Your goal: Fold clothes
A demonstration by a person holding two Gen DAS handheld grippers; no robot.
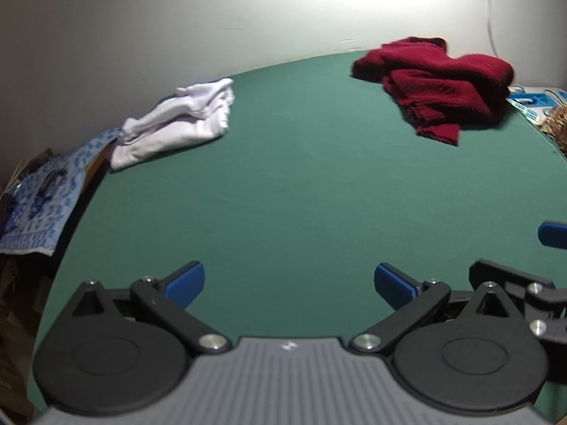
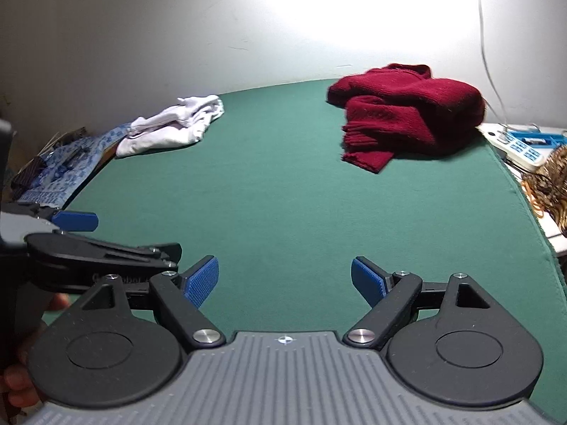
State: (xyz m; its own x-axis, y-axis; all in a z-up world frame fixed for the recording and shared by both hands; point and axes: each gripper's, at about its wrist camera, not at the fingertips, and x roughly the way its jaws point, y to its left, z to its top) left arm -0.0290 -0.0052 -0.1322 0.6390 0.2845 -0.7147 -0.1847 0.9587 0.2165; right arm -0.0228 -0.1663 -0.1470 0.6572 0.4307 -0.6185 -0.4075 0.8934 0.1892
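Over bare green table point(image 1: 283, 194), both grippers point(image 1: 288, 283) point(image 2: 285, 278) wide, empty, clothes possibly touching far edge.

A dark red knitted sweater point(image 2: 407, 115) lies crumpled in a heap at the far right of the green desk point(image 2: 283, 194). A white garment point(image 2: 170, 127), loosely folded, lies far left.

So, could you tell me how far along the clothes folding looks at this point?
Done, apparently: the white garment lies roughly folded at the far left of the green table. In hand: nothing; the left gripper and right gripper are both open and empty above bare cloth. Left: the red sweater sits in a crumpled heap at the far right, unfolded.
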